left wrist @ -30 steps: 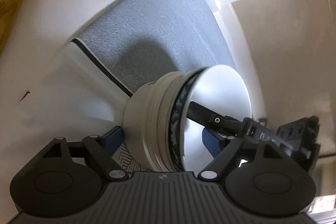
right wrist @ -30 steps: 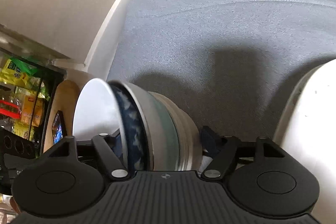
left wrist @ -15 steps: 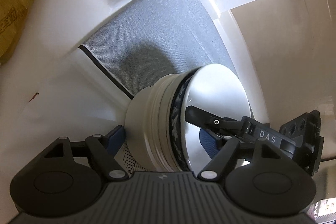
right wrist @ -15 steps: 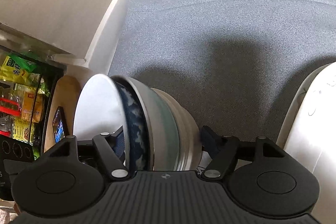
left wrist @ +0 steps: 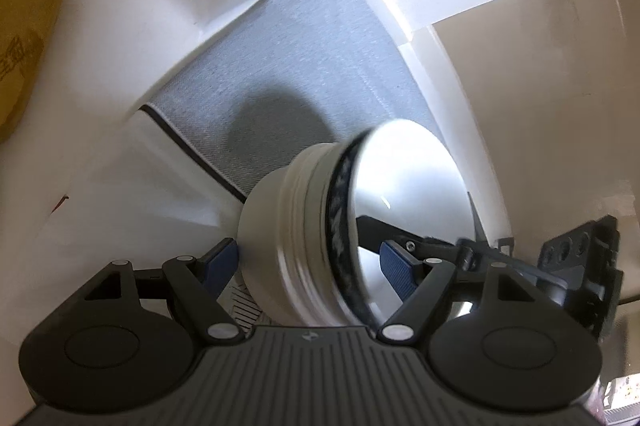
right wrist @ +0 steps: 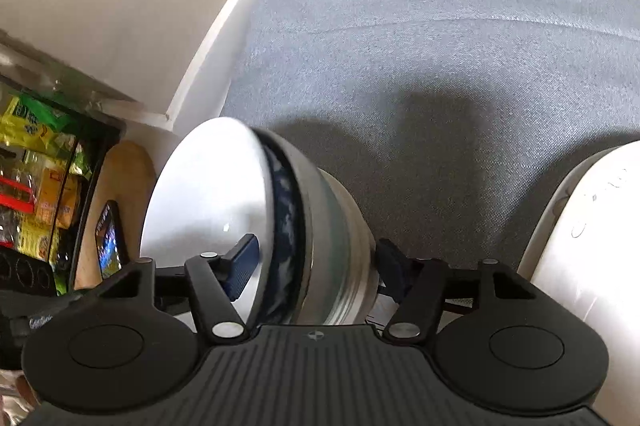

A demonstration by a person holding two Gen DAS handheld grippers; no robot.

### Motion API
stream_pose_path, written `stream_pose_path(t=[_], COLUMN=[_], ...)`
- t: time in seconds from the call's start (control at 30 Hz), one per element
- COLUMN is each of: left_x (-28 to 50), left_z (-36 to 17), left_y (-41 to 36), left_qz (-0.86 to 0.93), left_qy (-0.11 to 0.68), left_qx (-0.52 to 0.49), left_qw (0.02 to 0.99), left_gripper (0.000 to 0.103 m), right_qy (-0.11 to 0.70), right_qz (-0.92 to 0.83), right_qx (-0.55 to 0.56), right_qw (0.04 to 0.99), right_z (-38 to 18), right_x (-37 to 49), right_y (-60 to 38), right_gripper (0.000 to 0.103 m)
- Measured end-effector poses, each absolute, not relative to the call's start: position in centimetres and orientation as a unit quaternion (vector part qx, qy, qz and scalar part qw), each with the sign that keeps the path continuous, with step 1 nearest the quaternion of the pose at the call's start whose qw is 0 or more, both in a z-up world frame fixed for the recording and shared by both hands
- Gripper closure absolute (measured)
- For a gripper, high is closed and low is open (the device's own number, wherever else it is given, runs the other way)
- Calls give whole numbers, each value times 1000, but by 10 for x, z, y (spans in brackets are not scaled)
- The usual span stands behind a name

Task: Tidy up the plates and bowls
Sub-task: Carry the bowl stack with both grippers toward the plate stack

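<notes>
Left gripper [left wrist: 308,266] and right gripper [right wrist: 316,262] both pinching nested bowl stack [left wrist: 344,234] | stack airborne above grey mat [right wrist: 440,66] | stacking seemingly done, placement pending

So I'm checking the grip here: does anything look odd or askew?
Yes. The stack of bowls is on its side in mid-air above the grey mat, openings sideways, pinched between both tongs. Nothing looks broken or spilled.

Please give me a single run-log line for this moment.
stage: carrying | object: stack of nested bowls, on its side | left tool: shut on stack | right tool: shut on stack | below: grey mat
</notes>
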State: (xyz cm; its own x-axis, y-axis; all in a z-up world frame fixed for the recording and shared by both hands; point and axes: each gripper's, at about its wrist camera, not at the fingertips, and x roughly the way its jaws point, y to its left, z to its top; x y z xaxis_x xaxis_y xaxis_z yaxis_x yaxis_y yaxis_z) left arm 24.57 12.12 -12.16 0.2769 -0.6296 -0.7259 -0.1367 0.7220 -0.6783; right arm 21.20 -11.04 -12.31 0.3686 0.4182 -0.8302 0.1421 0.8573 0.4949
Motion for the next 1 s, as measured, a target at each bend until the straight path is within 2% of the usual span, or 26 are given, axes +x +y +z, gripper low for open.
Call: stream_pose_path(t=[0.23,0.43,1.0], left_x=[249,242,236], left_z=[-133,-136,-125], left_y=[123,129,121], left_qz=[-169,-174,-200], left_qy=[580,570,552], left_qx=[-341,-352,-333], left_qw=[721,722,738], left_gripper=[22,19,19], right_qy=[546,538,544], right_qz=[88,85,80], right_qx=[250,262,260], right_qw=[795,797,794], right_z=[-127,-132,-121], right_x=[210,209,205], right_y=[-108,-111,-113], right_gripper=[38,33,39])
